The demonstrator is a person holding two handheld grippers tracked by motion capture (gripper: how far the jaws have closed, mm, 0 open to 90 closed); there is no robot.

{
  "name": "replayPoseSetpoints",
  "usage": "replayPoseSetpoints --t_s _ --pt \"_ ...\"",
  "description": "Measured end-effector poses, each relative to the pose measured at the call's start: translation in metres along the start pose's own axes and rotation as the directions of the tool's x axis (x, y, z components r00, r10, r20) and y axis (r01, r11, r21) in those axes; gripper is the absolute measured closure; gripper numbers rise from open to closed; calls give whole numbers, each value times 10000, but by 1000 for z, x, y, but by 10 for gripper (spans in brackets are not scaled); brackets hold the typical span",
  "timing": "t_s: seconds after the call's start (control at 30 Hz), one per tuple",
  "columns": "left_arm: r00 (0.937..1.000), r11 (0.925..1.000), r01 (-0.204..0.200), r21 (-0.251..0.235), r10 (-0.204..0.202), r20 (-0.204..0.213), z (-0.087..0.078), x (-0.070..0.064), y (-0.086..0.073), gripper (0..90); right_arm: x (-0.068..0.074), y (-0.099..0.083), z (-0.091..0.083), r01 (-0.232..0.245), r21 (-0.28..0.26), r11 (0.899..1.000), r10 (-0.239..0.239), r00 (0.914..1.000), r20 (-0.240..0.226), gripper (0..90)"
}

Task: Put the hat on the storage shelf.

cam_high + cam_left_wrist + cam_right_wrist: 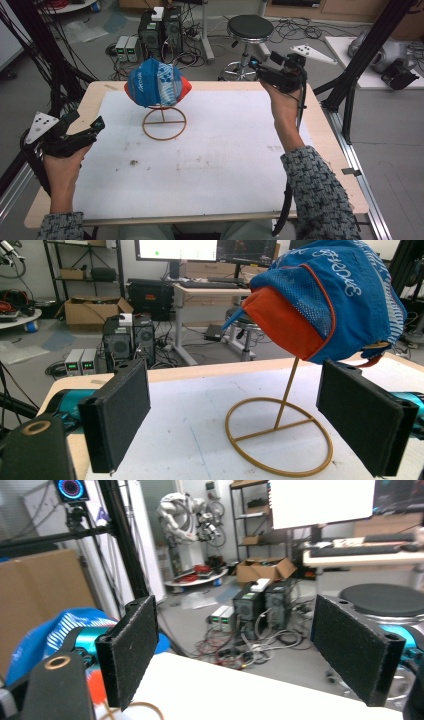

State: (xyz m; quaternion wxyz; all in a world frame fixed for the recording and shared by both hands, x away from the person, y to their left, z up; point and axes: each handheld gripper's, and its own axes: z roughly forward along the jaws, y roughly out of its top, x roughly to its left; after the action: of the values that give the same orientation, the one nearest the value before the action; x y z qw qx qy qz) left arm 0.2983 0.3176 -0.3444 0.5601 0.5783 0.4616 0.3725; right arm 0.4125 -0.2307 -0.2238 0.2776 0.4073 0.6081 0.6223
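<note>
While the blue-orange cap (pixel 157 83) sits on its wire stand (pixel 164 122) upper centre, left gripper (pixel 98 124) and right gripper (pixel 254 64) gape empty.

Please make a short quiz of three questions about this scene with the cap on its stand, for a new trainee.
1. True or false: the blue and orange cap lies flat on the white mat.
2. What carries the cap? A) a cardboard box B) a wire stand with a ring base C) the left gripper
3. Fill in: the jaws of the right gripper stand ____.

Key:
1. False; it sits on top of the stand.
2. B
3. open, with nothing between them; the left gripper's jaws are open too.
</note>
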Motion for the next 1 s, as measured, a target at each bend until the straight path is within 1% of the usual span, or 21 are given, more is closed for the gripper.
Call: replayPoseSetpoints --t_s 0.03,0.07,0.1,0.13,0.2,0.23,0.27,0.3,0.33,0.37,0.53,0.6,0.63,0.67,0.7,0.73,0.77,0.83,0.97,1.0 --pt "10000 10000 2 19 -2 -13 0 0 0 141 -5 -3 -9 167 -97 9998 -165 9997 151 184" --pt "10000 10000 0 29 0 -27 0 0 0 141 -5 -3 -9 167 -97 9998 -165 9997 151 184" --pt "10000 10000 -9 28 9 -37 0 0 -1 141 -7 -5 -14 219 -98 9997 -217 9996 199 182" --pt "10000 10000 -7 33 7 -46 0 0 -1 141 -11 -9 -22 269 -36 9996 -267 9990 362 174" --pt "9999 10000 -18 74 18 -103 -1 1 -2 141 -14 -13 -32 370 -72 9993 -366 9981 488 174" --pt "9999 10000 -5 77 6 -111 -1 1 -2 141 -14 -13 -32 370 -72 9993 -366 9981 488 174" --pt "9999 10000 2 92 -1 -147 -2 1 -2 141 -17 -18 -40 491 -38 9988 -488 9970 601 173" --pt "9999 9999 -5 102 7 -164 -2 2 -3 141 -17 -18 -40 491 -38 9988 -488 9970 601 173" --pt "9998 9999 -2 117 5 -183 -3 2 -3 141 -20 -23 -49 544 -64 9985 -538 9961 697 170" --pt "9998 9999 -11 128 14 -204 -3 3 -3 141 -20 -23 -49 544 -64 9985 -538 9961 697 170" --pt "9997 9999 -19 156 22 -237 -4 3 -4 141 -28 -40 -72 420 -135 9990 -406 9954 871 160" --pt "9997 9998 -42 187 46 -252 -5 3 -5 141 -30 -47 -80 341 -157 9993 -326 9954 901 159" --pt "9996 9998 -41 189 46 -263 -5 3 -5 141 -32 -56 -87 319 -137 9994 -305 9949 961 157" --pt "9996 9998 -46 209 52 -270 -5 3 -5 141 -32 -56 -87 319 -137 9994 -305 9949 961 157" --pt "9996 9997 -83 246 90 -278 -6 4 -5 141 -33 -60 -90 337 -99 9994 -325 9945 995 156" --pt "9996 9997 -78 238 85 -287 -6 4 -6 141 -33 -69 -96 463 -89 9989 -450 9932 1071 155" --pt "9995 9997 -75 253 83 -310 -6 3 -6 141 -33 -69 -96 463 -89 9989 -450 9932 1071 155" --pt "9994 9995 -119 296 128 -321 -7 3 -7 141 -33 -78 -100 637 -101 9979 -622 9921 1093 155" --pt "9992 9991 -170 379 183 -356 -9 3 -9 141 -30 -96 -108 831 -31 9965 -822 9902 1126 154" --pt "9992 9991 -178 396 192 -350 -9 3 -10 141 -30 -99 -109 841 96 9964 -846 9897 1156 146"
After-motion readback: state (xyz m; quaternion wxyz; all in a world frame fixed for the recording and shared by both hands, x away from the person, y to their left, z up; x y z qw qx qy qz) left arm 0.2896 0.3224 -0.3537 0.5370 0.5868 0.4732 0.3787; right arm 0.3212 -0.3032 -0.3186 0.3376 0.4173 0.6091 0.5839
